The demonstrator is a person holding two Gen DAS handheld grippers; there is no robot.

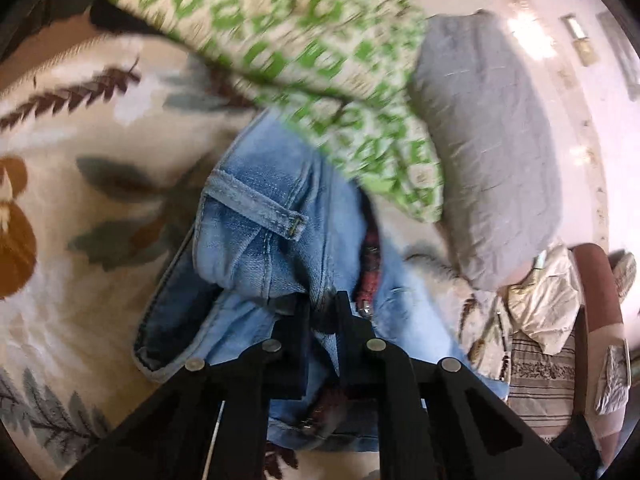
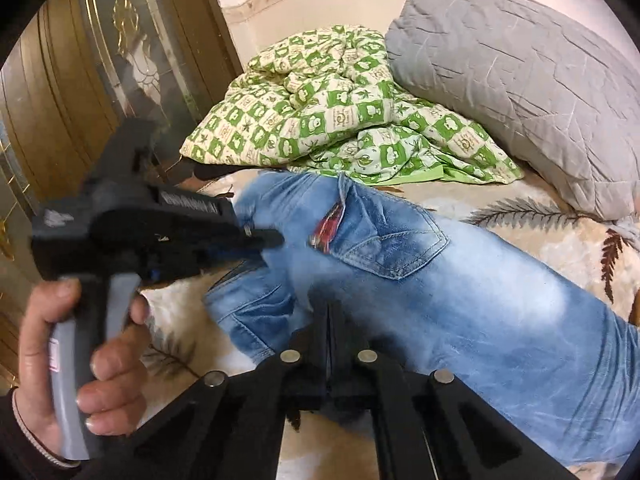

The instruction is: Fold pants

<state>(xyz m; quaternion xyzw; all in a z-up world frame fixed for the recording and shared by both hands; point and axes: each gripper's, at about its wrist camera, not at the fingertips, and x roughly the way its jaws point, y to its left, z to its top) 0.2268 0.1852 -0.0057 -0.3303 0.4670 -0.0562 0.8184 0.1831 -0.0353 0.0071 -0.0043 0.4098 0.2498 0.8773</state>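
Note:
Light blue jeans lie on a bed with a leaf-patterned blanket, back pocket up. In the left wrist view my left gripper is shut on the waistband of the jeans, which bunches up before the fingers. The left gripper also shows in the right wrist view, held by a hand, pinching the waist end. My right gripper is shut on the jeans fabric near the seat, its fingers pressed together with denim around the tips.
A green-and-white checked quilt lies crumpled beyond the jeans. A grey pillow leans at the right. A wooden wardrobe door stands at the left. Folded cloth lies at the bed's edge.

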